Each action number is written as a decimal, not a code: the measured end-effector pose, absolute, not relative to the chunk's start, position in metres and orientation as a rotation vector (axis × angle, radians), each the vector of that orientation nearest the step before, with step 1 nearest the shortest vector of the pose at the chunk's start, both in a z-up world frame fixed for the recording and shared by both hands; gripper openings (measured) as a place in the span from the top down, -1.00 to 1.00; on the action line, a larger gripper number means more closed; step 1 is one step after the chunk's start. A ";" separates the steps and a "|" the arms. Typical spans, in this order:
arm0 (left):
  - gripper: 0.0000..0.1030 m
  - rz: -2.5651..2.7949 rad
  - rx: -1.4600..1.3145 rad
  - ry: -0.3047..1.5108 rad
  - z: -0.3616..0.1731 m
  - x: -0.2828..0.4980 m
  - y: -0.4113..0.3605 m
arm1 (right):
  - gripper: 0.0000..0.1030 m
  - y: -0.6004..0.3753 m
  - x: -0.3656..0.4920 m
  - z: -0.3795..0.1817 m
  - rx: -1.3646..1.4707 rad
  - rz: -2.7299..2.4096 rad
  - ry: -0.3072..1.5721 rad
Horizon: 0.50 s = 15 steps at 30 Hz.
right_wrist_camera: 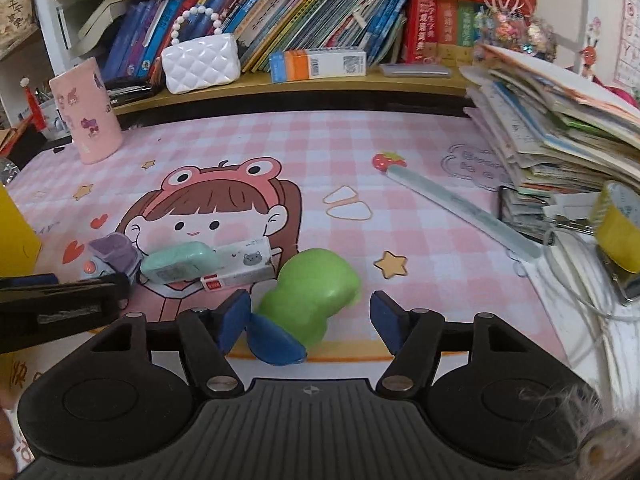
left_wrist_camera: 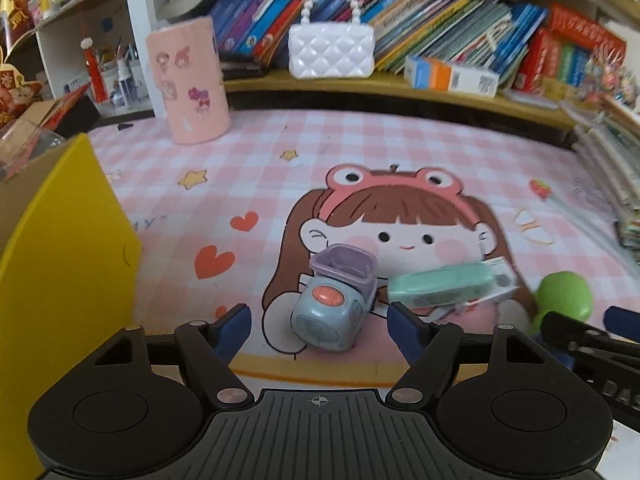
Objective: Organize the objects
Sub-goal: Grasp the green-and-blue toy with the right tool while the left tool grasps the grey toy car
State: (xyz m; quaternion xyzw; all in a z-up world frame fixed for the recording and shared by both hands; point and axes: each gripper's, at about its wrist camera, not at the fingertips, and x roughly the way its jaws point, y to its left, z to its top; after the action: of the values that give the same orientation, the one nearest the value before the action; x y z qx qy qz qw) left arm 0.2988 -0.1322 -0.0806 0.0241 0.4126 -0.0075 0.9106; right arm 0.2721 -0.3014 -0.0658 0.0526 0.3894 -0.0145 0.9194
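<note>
My left gripper (left_wrist_camera: 319,318) is open, with a grey-blue toy with a red button and purple cup top (left_wrist_camera: 334,300) lying between its fingers on the pink checked mat (left_wrist_camera: 280,160). A mint-green case (left_wrist_camera: 442,285) lies on a white packet just to the right. My right gripper (right_wrist_camera: 310,316) is open around a green toy with a blue base (right_wrist_camera: 308,300); the left fingertip is close to the blue base. The mint case (right_wrist_camera: 180,262), white packet (right_wrist_camera: 240,266) and grey-blue toy (right_wrist_camera: 106,260) show at left in the right wrist view.
A yellow box (left_wrist_camera: 60,280) stands at the left. A pink cylinder holder (left_wrist_camera: 188,80) and a white pearl-handled bag (left_wrist_camera: 331,50) are at the back by the bookshelf. A strawberry-topped ruler (right_wrist_camera: 460,204), a paper stack (right_wrist_camera: 560,132) and yellow tape (right_wrist_camera: 620,228) lie right.
</note>
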 end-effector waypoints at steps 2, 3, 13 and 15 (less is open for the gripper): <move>-0.30 -0.006 0.054 0.875 -0.089 0.306 -0.133 | -0.24 -0.301 0.279 -0.069 0.115 -0.011 0.810; -0.22 -0.006 0.055 0.887 -0.092 0.309 -0.134 | -0.24 -0.301 0.282 -0.071 0.118 -0.006 0.818; 0.14 -0.035 0.049 0.884 -0.095 0.317 -0.140 | 0.19 -0.311 0.300 -0.084 0.175 0.007 0.876; 0.14 -0.031 0.031 0.881 -0.091 0.315 -0.138 | 0.20 -0.313 0.299 -0.084 0.185 0.009 0.876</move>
State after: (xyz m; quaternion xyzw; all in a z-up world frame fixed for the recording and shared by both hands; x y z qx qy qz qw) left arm 0.3153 -0.1378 -0.0911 0.0148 0.4264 -0.0149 0.9043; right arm 0.2989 -0.3132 -0.0839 0.0893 0.4237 0.0046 0.9014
